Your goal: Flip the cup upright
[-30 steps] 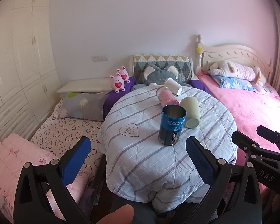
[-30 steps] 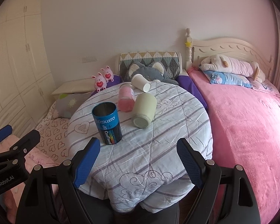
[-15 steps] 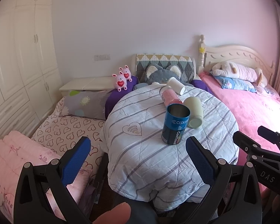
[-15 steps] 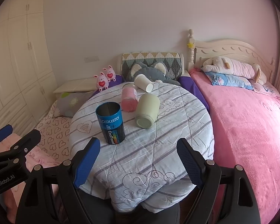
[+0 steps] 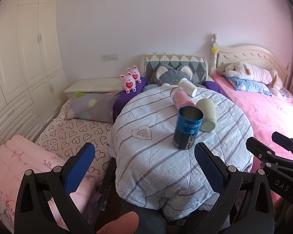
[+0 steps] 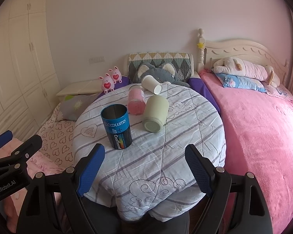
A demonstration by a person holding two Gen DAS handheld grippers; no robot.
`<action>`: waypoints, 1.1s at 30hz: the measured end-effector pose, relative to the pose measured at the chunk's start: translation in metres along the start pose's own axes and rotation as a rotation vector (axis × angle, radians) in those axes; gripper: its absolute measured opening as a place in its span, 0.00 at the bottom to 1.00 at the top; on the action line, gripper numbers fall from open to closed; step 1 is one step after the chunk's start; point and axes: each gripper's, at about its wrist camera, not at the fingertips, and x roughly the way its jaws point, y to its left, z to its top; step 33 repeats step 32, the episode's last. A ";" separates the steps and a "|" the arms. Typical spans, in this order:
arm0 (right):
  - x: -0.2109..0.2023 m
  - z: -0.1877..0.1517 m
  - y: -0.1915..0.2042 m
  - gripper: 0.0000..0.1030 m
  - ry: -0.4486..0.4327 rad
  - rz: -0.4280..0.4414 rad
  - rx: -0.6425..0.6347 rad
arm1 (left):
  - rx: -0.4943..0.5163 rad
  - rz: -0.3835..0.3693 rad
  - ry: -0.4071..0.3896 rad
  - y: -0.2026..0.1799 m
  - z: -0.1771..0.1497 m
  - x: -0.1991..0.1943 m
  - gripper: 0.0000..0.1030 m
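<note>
A blue can-shaped cup (image 6: 117, 125) (image 5: 187, 128) stands upright, mouth up, on the round striped table (image 6: 185, 136). A pale green cup (image 6: 155, 113) (image 5: 207, 115) lies on its side with its base toward me. A pink cup (image 6: 135, 101) (image 5: 181, 99) and a white cup (image 6: 151, 84) (image 5: 187, 87) lie on their sides farther back. My left gripper (image 5: 143, 167) and right gripper (image 6: 144, 172) are both open and empty, held at the table's near edge, short of the cups.
A pink bed (image 6: 263, 126) with plush toys lies to the right. A heart-print bed (image 5: 72, 132) with pillows lies to the left. A grey cat cushion (image 5: 173, 74) and two pink bunny toys (image 5: 131, 79) sit behind the table. White wardrobes (image 5: 19, 68) line the left wall.
Both grippers have drifted back and up a little from the table, so the cups sit slightly farther off. Nothing on the table has moved.
</note>
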 end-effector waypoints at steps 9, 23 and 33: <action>0.001 0.000 0.000 0.83 0.002 -0.001 0.004 | 0.001 0.001 -0.001 -0.001 0.000 0.000 1.00; 0.002 -0.001 -0.001 0.83 0.005 -0.001 0.004 | 0.003 -0.002 0.002 -0.002 0.000 0.000 1.00; 0.008 -0.005 -0.005 0.83 0.011 -0.006 0.015 | -0.002 -0.020 0.002 -0.001 0.003 0.004 1.00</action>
